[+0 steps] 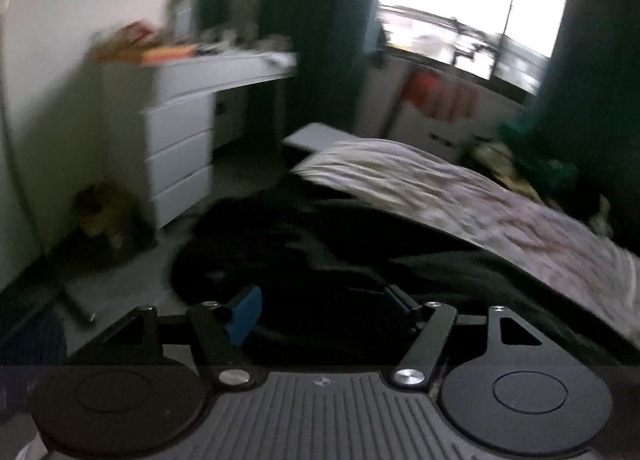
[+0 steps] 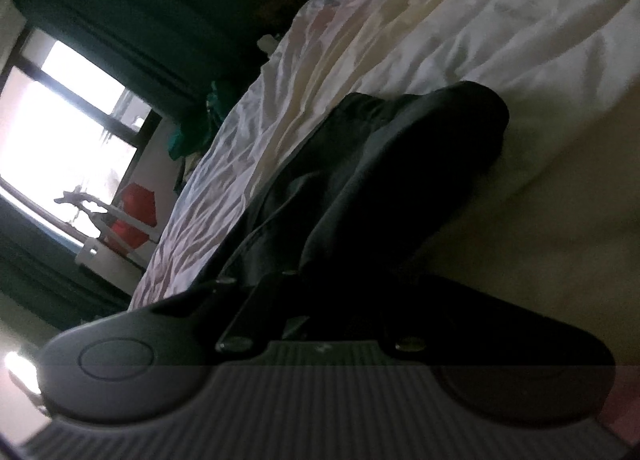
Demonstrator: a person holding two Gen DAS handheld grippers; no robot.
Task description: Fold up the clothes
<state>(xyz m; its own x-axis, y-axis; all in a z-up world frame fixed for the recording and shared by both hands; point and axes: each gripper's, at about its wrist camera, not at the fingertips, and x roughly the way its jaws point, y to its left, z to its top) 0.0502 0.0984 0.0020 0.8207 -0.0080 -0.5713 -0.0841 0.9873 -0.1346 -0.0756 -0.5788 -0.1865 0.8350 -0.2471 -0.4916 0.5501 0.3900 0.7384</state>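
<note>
- The left gripper (image 1: pixel 320 308) stands wide with nothing between its fingers, hanging clear above the garment (image 1: pixel 304 244), likely so it is free to take a new hold.
- The right gripper (image 2: pixel 320 300) is narrow, clamped on a bunch of the garment (image 2: pixel 400 164), probably to anchor that end for a fold.
- The garment is dark and crumpled; it lies on the bed (image 2: pixel 400 40), one part draped over the bed's edge.

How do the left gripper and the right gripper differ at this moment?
The left gripper is open, its blue pads apart with nothing between them; the right gripper is shut on the dark garment. The left one hangs above the garment; the right one lies low by the bed sheet. Both point toward the garment.
</note>
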